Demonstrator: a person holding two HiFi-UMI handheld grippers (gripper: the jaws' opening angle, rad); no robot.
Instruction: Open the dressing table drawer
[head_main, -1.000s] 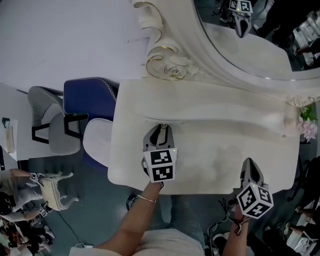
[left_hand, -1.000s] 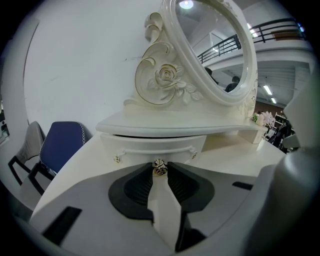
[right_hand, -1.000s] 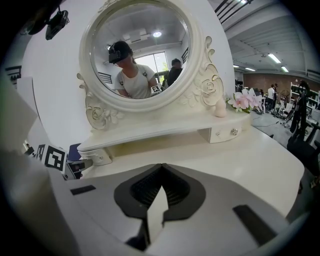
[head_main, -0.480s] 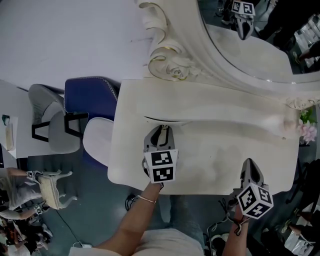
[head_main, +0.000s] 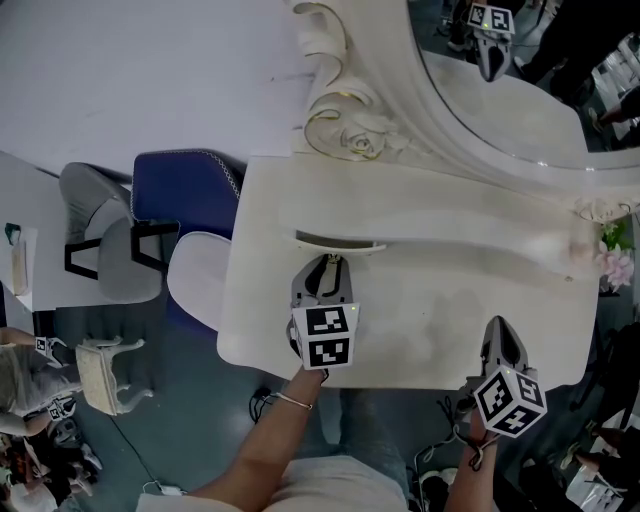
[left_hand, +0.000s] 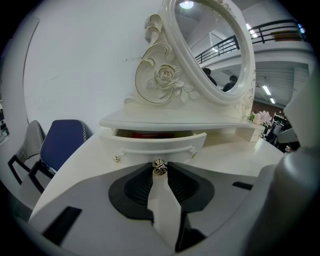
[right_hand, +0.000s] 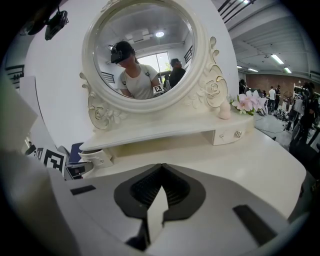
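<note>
Left gripper (head_main: 322, 262) angled down over mid counter (head_main: 430, 330), forearm straight behind; fingers (left_hand: 136, 187) clenched on drawer knob (left_hand: 159, 167). Drawer (left_hand: 155, 142) stands partly out under mirror shelf (left_hand: 175, 119), left end. Right gripper (head_main: 498, 325) tilted down at counter's front right edge, fingers pressed together, empty. Bare counter between grippers; blue chair (head_main: 185, 195) beside left edge

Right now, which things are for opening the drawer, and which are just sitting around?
For the job:
- left tongs, pinching the gold knob
- drawer, partly open

Just sitting around:
- right tongs, shut and empty
- mirror
- blue chair
- pink flowers
- small right drawer
</note>
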